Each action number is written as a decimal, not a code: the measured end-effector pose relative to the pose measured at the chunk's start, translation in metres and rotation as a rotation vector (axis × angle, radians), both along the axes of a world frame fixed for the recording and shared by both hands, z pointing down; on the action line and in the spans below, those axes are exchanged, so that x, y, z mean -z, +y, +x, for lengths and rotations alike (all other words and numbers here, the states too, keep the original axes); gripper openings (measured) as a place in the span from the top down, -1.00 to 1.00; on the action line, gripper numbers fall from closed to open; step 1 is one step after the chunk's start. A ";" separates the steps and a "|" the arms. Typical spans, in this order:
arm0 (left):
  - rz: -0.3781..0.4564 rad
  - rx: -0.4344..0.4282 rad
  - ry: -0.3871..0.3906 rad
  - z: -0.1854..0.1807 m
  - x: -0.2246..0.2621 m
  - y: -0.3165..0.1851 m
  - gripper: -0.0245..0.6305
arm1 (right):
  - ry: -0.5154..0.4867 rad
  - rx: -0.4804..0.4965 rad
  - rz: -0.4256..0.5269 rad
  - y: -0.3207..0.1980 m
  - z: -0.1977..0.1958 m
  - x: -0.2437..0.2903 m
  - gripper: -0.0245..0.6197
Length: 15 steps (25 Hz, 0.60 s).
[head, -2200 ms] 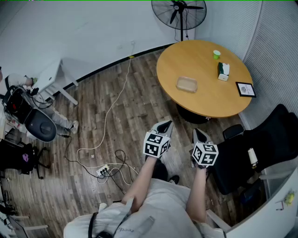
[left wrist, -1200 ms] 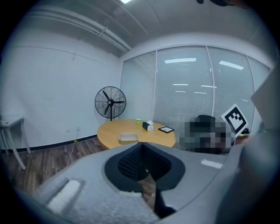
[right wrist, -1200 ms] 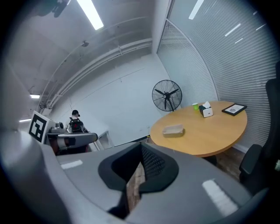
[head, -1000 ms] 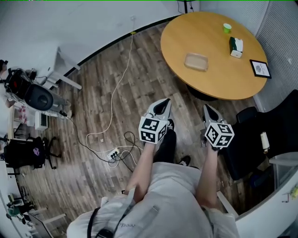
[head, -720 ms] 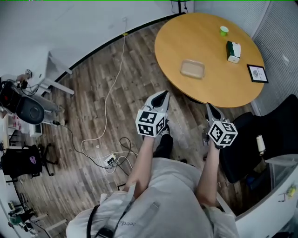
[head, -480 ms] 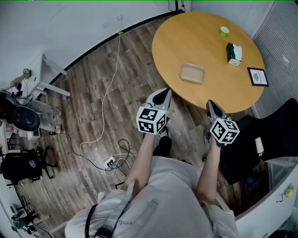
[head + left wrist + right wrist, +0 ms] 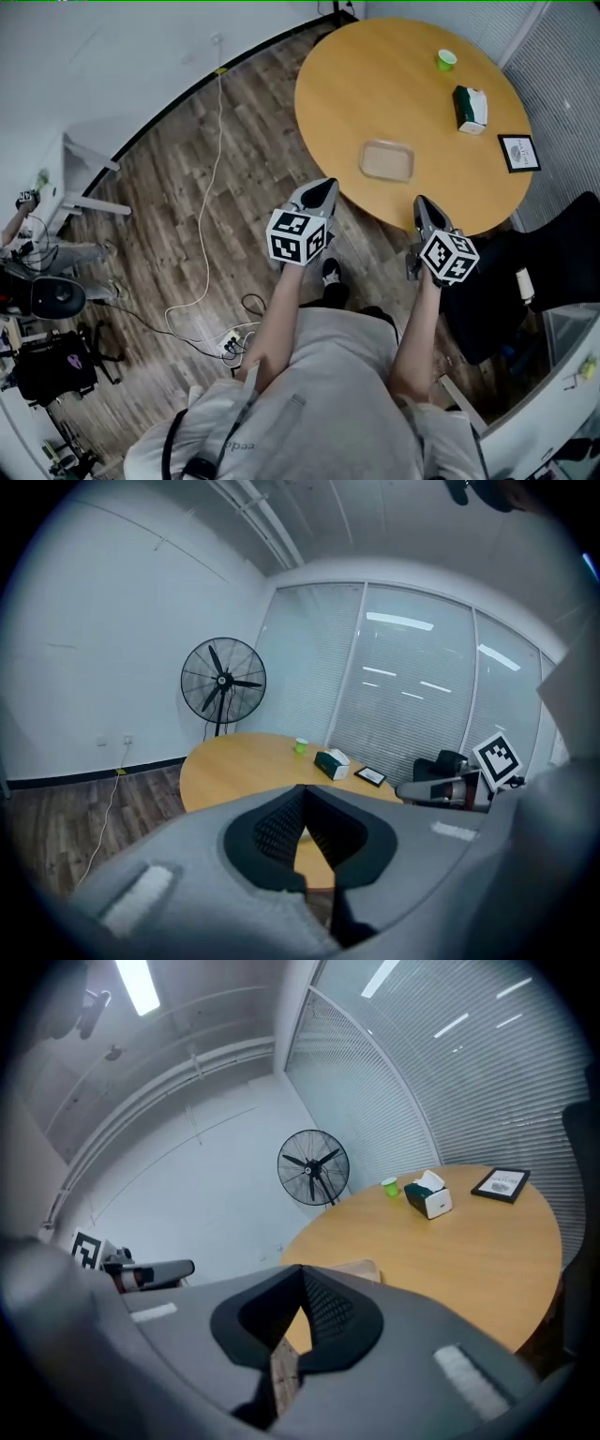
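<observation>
Both are clenched on nothing: the left hand-held gripper and the right hand-held gripper hang just short of the round table. Nearest them, by the table's near edge, lies a shallow tan tray with rounded corners. It is probably light and stiff, best pinched at its raised rim.

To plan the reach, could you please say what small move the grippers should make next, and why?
Probably ease both forward toward the tan tray on the round table: the left gripper and right gripper, jaws together, hang short of it.
</observation>
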<state>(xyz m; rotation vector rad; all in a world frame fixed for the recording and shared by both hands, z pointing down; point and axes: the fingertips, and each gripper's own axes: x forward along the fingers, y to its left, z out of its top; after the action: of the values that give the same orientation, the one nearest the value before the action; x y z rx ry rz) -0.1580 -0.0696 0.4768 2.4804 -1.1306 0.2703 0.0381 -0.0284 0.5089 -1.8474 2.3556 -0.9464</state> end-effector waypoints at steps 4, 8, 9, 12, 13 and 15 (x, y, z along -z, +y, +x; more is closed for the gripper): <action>-0.040 -0.017 -0.019 -0.012 -0.018 -0.015 0.92 | -0.005 -0.023 -0.014 -0.009 -0.007 -0.011 0.93; -0.066 -0.017 -0.007 -0.011 -0.028 -0.032 0.92 | 0.003 -0.020 -0.044 -0.011 -0.010 -0.023 0.93; -0.076 -0.019 -0.004 -0.008 -0.031 -0.034 0.92 | 0.008 -0.020 -0.053 -0.011 -0.008 -0.026 0.93; -0.101 -0.035 0.001 0.006 -0.041 -0.041 0.92 | 0.028 -0.025 -0.071 -0.015 0.000 -0.030 0.93; -0.109 -0.038 0.000 0.011 -0.044 -0.044 0.92 | 0.032 -0.024 -0.076 -0.016 0.003 -0.032 0.93; -0.125 -0.038 -0.004 0.020 -0.051 -0.050 0.92 | 0.034 -0.014 -0.088 -0.022 0.005 -0.036 0.93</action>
<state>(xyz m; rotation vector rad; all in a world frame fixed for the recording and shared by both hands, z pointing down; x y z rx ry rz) -0.1381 -0.1192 0.5275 2.3937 -1.0364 0.3457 0.0434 -0.0500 0.5448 -1.9226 2.3540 -1.0414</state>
